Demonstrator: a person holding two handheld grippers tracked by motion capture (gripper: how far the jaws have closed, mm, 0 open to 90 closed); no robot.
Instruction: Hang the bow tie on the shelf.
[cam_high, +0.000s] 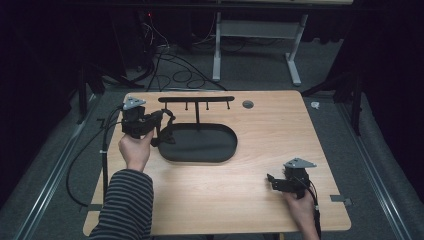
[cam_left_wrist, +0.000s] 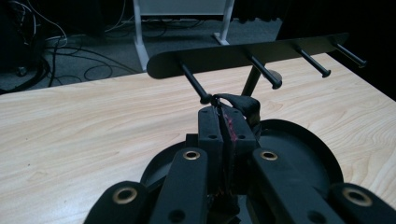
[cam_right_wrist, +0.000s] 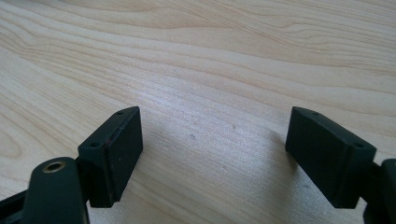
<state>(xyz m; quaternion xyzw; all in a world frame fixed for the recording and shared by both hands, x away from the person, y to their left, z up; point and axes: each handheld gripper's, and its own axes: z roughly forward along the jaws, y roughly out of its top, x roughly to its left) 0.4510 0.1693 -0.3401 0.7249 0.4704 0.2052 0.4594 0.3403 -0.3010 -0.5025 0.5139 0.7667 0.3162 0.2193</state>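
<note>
Black strap (cam_left_wrist: 243, 105) is pinched in the closed left gripper (cam_left_wrist: 223, 122) at centre frame beside a peg (cam_left_wrist: 194, 84); misalignment could drop it. Right gripper (cam_right_wrist: 212, 154) is held wide open, empty.

This looks like a lab or test room set up for recording, not a home; a plain wooden table (cam_high: 260, 150) stands alone on grey carpet (cam_high: 330, 65), ringed by black drapes (cam_high: 385, 45) that darken the walls; loose cables (cam_high: 170, 65) lie tangled on the floor behind it; the white metal legs of an adjustable desk (cam_high: 257, 35) stand further back; dark stand legs (cam_high: 350, 85) flank the table's far corners; a small red light (cam_high: 150, 15) glows among equipment in the gloom.
</note>
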